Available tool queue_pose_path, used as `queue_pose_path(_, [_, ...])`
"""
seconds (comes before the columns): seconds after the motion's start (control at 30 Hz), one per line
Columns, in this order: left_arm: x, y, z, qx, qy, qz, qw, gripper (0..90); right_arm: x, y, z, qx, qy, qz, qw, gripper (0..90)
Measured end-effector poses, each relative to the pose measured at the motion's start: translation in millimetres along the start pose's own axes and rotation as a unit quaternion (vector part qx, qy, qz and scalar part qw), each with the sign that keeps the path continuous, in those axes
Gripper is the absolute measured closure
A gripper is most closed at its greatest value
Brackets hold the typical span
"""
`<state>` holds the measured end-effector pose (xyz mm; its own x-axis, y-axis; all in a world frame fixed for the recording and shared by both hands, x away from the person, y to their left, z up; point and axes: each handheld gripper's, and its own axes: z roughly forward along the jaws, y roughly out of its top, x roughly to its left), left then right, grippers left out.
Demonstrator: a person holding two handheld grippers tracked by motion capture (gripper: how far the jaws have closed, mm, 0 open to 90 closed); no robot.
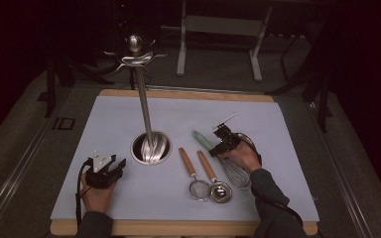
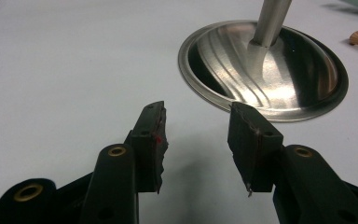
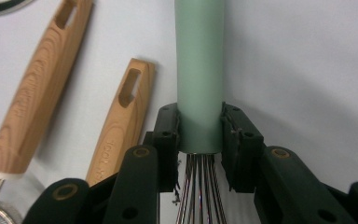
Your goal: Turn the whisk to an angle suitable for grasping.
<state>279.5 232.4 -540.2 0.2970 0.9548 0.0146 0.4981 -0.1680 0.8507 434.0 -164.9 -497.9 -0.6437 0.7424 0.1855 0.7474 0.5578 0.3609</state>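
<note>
Nearest the camera, at about seven o'clock on the table point(image 1: 129, 208), the left hand-held gripper point(image 1: 110, 168) rested with its jaws spread well apart and nothing between them, pointing toward the steel stand's round base point(image 2: 265, 70). That stand's pole point(image 1: 144, 104) rose from the table's middle. At five o'clock lay a wooden-handled strainer point(image 1: 194, 178) and, just beside it, a wooden-handled scoop point(image 1: 214, 181). Toward three o'clock, the right hand-held gripper point(image 1: 222, 141) was closed around the whisk's green handle point(image 3: 200, 70), just above its wires point(image 3: 198, 191), which lay on the table.
</note>
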Motion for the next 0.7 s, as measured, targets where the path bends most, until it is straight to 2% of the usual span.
queue_pose_path(0.27, [-1.4,0.1,0.2,0.002,0.002,0.008,1.0000,57.5,0.7,-0.9,-14.0,-0.034,0.015,-0.004,0.9993,69.1])
queue_pose_path(0.5, [-0.8,0.1,-0.5,0.001,0.003,0.005,1.0000,57.4,4.9,-0.4,-30.9,-0.077,0.032,-0.008,0.9965,69.2])
queue_pose_path(0.7, [-1.0,0.1,-0.5,0.001,0.002,0.006,1.0000,57.5,7.1,-0.7,-40.8,-0.097,0.039,-0.013,0.9945,69.1])
